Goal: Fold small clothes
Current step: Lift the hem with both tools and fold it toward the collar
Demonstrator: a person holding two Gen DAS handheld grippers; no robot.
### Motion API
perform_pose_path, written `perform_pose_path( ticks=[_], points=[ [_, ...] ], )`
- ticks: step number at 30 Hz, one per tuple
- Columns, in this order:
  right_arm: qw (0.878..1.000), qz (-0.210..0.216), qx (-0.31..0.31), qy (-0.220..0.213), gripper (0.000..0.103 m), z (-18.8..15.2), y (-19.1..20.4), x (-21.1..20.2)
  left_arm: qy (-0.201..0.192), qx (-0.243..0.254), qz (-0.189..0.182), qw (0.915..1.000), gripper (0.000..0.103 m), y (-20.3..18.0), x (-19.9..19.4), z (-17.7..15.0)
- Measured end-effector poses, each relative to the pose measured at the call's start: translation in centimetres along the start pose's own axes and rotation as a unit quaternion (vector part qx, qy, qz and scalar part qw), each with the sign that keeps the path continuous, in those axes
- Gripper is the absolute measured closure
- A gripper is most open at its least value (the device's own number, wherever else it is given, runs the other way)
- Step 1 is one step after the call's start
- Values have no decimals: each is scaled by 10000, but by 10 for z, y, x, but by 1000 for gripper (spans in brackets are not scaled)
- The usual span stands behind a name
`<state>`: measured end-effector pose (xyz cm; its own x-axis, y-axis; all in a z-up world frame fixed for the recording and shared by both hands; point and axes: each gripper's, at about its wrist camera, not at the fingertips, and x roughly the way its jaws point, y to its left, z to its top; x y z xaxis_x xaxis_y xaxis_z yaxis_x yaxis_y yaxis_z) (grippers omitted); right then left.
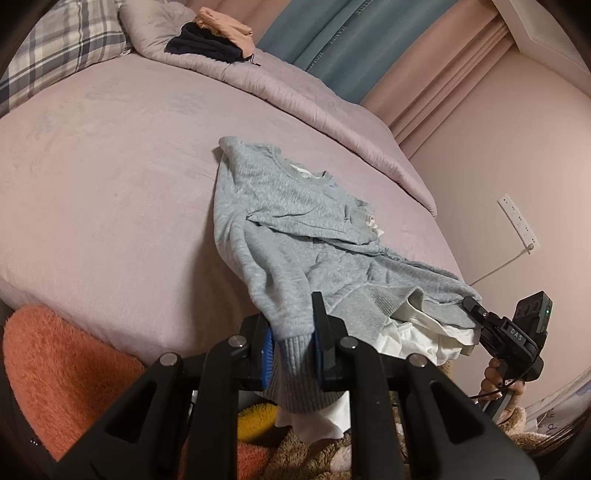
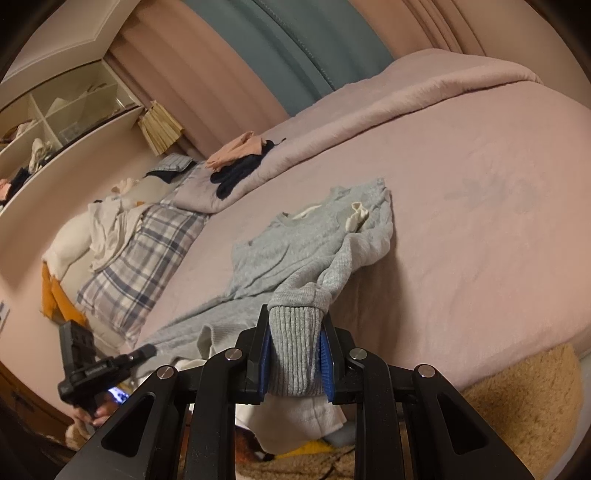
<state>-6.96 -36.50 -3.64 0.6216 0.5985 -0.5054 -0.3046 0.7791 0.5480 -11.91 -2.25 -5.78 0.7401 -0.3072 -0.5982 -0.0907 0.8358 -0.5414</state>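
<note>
A small grey sweatshirt (image 1: 288, 221) with white lining lies on the pink bed, its hem end hanging over the near edge; it also shows in the right wrist view (image 2: 291, 247). My left gripper (image 1: 293, 350) is shut on the ribbed hem at one corner. My right gripper (image 2: 293, 362) is shut on the ribbed hem at the other corner; it shows in the left wrist view (image 1: 476, 314) at the right, clamped on the grey cloth. The left gripper shows in the right wrist view (image 2: 144, 352) at the lower left.
The pink bed (image 1: 110, 177) spreads ahead. Folded peach and dark clothes (image 1: 218, 33) sit on the rolled duvet at the far side. A plaid pillow (image 2: 147, 251) lies at the head. An orange fluffy blanket (image 1: 66, 369) is below the bed edge. A wall socket (image 1: 517, 221) is at the right.
</note>
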Motion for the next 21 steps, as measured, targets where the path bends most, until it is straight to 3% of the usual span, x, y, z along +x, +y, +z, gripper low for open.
perform_pose_path(
  ticks=[21],
  points=[
    [10000,-38,12,-66,79,16,5,8,-158,101,-12,9998,87,-5,3,19]
  ],
)
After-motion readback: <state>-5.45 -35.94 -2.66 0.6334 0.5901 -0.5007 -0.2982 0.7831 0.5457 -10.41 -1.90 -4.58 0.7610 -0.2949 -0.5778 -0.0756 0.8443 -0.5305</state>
